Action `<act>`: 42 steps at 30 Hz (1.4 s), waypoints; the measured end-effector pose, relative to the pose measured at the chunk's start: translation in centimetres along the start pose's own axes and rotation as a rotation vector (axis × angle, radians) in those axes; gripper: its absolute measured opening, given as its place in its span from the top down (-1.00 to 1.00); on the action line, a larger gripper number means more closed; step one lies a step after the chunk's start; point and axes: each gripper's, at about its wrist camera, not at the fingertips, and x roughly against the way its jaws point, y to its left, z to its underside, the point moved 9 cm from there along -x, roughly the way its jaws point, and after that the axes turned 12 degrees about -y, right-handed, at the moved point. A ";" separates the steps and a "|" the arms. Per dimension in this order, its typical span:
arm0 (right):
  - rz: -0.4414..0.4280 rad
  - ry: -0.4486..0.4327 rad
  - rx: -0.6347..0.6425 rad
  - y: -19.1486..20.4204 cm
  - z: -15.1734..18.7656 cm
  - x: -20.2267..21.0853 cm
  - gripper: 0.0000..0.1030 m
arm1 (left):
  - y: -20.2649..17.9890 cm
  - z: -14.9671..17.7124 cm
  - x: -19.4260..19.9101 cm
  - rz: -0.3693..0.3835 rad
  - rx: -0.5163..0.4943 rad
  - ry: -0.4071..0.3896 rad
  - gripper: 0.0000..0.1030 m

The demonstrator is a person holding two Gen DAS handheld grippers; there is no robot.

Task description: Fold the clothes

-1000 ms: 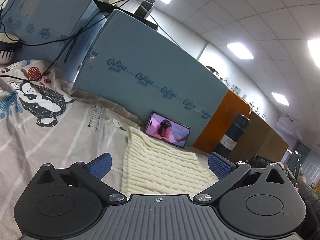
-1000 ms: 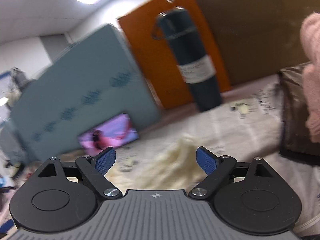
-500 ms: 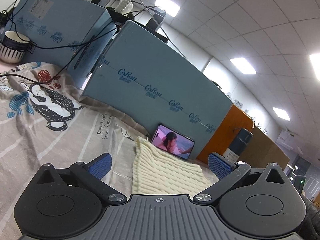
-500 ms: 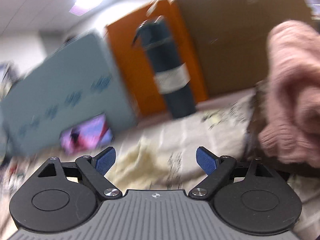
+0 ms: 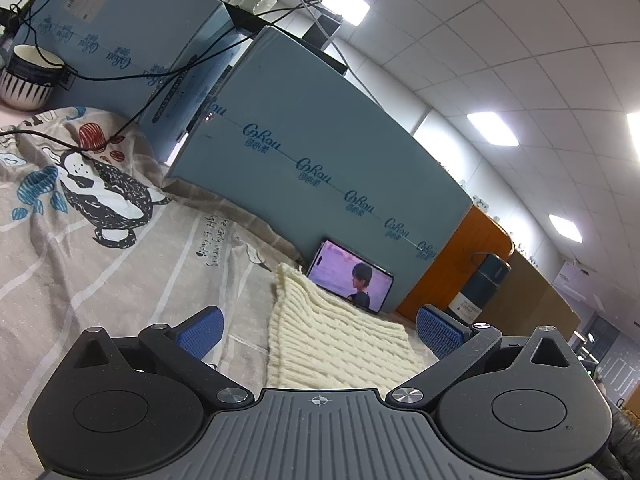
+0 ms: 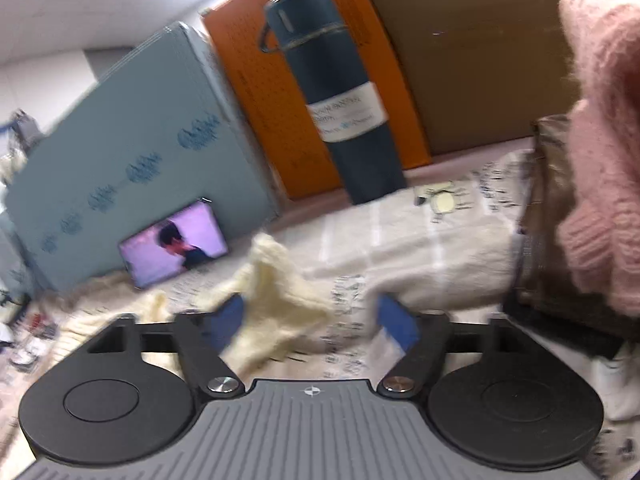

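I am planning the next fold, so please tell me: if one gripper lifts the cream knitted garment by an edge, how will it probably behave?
The cream knitted garment will probably droop, not hold shape: in the right wrist view it bunches into soft peaks. Its thick ribbed knit suggests good grip for the open left gripper.

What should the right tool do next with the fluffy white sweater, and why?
Probably ease forward and close on the sweater's bunched corner. The right tool is open, and that raised corner sits just by its left finger, not pinched. The left tool is open too, above the flat part.
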 end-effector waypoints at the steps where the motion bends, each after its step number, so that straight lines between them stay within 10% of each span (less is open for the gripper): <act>1: -0.019 -0.008 -0.013 0.3 -0.1 -0.1 0.24 | 0.0 0.0 0.0 -0.001 0.001 0.001 -1.00; 5: -0.099 -0.047 -0.087 1.5 -0.8 -0.2 0.66 | 0.1 0.0 0.0 0.000 0.003 0.000 -1.00; 15: -0.286 -0.099 -0.123 8.8 -2.5 1.1 0.81 | -0.2 -0.2 0.3 0.018 0.007 -0.013 -1.00; 17: -0.261 -0.115 -0.094 8.9 -2.9 1.5 0.66 | -0.3 -0.3 0.4 0.026 0.008 -0.017 -1.00; 19: -0.195 -0.147 -0.074 7.7 -3.2 1.8 -0.20 | -0.4 -0.3 0.4 0.033 0.007 -0.018 -1.00; 22: -0.046 -0.191 -0.031 5.0 -3.4 1.7 -0.27 | -0.6 -0.3 0.6 0.041 0.004 -0.023 -1.00; 36: -0.054 -0.023 -0.211 3.2 -1.0 -2.0 -0.66 | -1.0 -0.4 0.8 0.067 0.007 -0.031 -1.00; 38: -0.024 0.001 -0.209 3.5 -0.3 -2.8 -0.58 | -1.0 -0.4 0.8 0.066 0.005 -0.030 -1.00; 40: -0.012 0.011 -0.184 3.9 0.3 -3.3 0.19 | -1.0 -0.4 0.8 0.062 0.003 -0.027 -1.00; 42: -0.024 -0.008 -0.154 4.7 0.4 -3.2 0.51 | -1.0 -0.4 0.8 0.061 0.002 -0.026 -1.00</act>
